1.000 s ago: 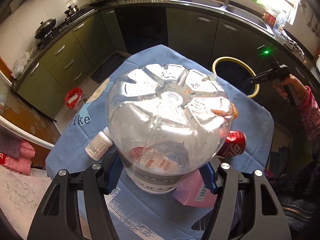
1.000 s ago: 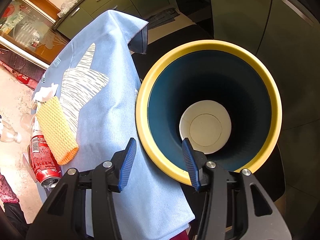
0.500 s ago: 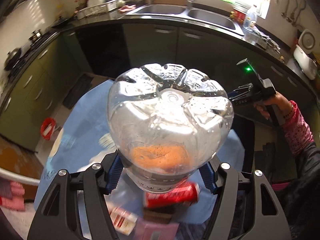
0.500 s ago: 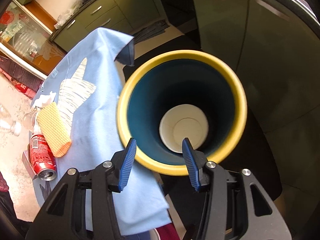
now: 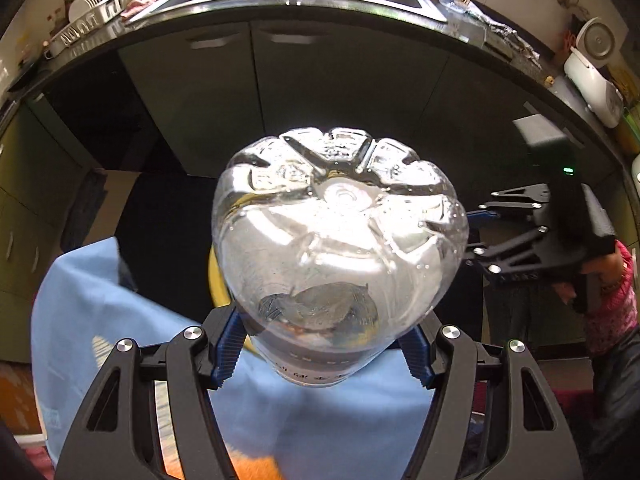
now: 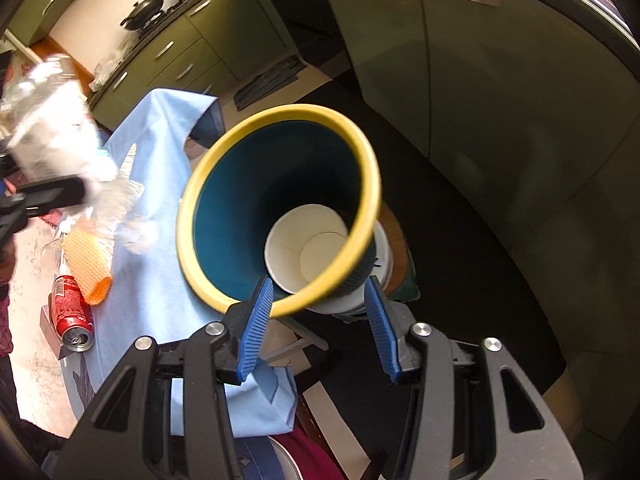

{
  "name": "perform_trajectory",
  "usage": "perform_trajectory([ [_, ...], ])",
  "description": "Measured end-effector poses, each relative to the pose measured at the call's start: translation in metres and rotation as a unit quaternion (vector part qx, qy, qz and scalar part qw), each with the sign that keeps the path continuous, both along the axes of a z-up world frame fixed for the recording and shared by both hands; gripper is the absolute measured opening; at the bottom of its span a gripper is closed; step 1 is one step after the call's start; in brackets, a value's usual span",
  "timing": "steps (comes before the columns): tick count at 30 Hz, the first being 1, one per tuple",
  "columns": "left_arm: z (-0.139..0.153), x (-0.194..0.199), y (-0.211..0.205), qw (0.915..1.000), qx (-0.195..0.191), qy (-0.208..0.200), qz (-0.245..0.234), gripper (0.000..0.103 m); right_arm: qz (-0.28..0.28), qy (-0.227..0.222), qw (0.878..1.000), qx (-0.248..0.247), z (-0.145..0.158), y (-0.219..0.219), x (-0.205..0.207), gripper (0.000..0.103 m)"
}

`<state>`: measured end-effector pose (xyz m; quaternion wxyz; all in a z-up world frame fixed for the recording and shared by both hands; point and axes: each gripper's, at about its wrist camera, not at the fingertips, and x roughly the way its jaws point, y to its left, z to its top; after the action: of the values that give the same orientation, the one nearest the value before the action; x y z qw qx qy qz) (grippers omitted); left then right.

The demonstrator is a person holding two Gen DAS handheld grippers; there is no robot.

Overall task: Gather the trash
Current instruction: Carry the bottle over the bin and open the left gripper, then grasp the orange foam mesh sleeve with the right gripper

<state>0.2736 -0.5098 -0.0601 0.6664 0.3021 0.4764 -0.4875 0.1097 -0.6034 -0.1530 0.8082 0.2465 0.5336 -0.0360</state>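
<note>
Holding the bottle (image 5: pixel 340 248) across its lower body, your left gripper (image 5: pixel 320 350) has both blue pads pressed on the clear plastic just behind the base, which faces the camera. It looks empty, so expect it to be light, thin-walled and springy: it can dent and squirt out of a hard squeeze, and the smooth plastic may slide on the pads. Your hold by the labelled band, where the wall is stiffer, looks sound. The bin (image 6: pixel 280 208), yellow-rimmed and blue inside, shows in the left view only as a sliver of rim just behind the bottle. Your right gripper (image 6: pixel 318 320) stands partly open with nothing pressed between its pads, hovering over the bin's near rim; a paper cup (image 6: pixel 308 256) lies inside. Beside the bin, on the blue-clothed tabletop (image 6: pixel 156 264), lie a red can (image 6: pixel 72 312) and an orange mesh sleeve (image 6: pixel 86 268).
</note>
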Motion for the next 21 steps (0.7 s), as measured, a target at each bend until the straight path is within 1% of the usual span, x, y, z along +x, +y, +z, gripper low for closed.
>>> perform_trajectory([
  [2, -0.02, 0.003, -0.016, 0.9999, 0.014, 0.006, 0.008, 0.066, -0.004, 0.001, 1.0, 0.003, -0.003, -0.006, -0.003, 0.046],
  [5, -0.04, 0.006, -0.029, 0.9994, 0.028, 0.009, 0.02, 0.067, -0.008, 0.003, 1.0, 0.006, -0.007, -0.012, -0.006, 0.047],
  [7, -0.046, 0.007, -0.032, 0.9991, 0.031, 0.007, 0.027, 0.073, -0.009, 0.002, 1.0, 0.009, -0.009, -0.012, -0.006, 0.047],
  [8, -0.045, 0.007, -0.031, 0.9991, 0.029, 0.005, 0.03, 0.073, -0.008, 0.002, 1.0, 0.011, -0.01, -0.011, -0.005, 0.047],
  [10, -0.036, 0.004, -0.024, 0.9993, 0.02, 0.003, 0.033, 0.074, -0.004, 0.004, 1.0, 0.013, -0.013, -0.008, -0.003, 0.047],
  [12, -0.022, 0.002, -0.006, 0.9994, 0.006, -0.001, 0.036, 0.074, 0.0, 0.005, 1.0, 0.013, -0.014, -0.006, -0.001, 0.047],
  [16, 0.018, -0.01, 0.035, 0.9975, -0.046, -0.006, 0.053, 0.082, 0.009, 0.005, 1.0, 0.013, -0.014, 0.0, 0.004, 0.047],
  [18, 0.039, -0.016, 0.069, 0.9947, -0.072, -0.021, 0.071, 0.084, 0.015, 0.006, 1.0, 0.011, -0.014, 0.005, 0.006, 0.047],
  [21, 0.06, -0.022, 0.12, 0.9889, -0.1, -0.026, 0.107, 0.089, 0.031, 0.006, 0.999, 0.004, -0.01, 0.018, 0.011, 0.047],
])
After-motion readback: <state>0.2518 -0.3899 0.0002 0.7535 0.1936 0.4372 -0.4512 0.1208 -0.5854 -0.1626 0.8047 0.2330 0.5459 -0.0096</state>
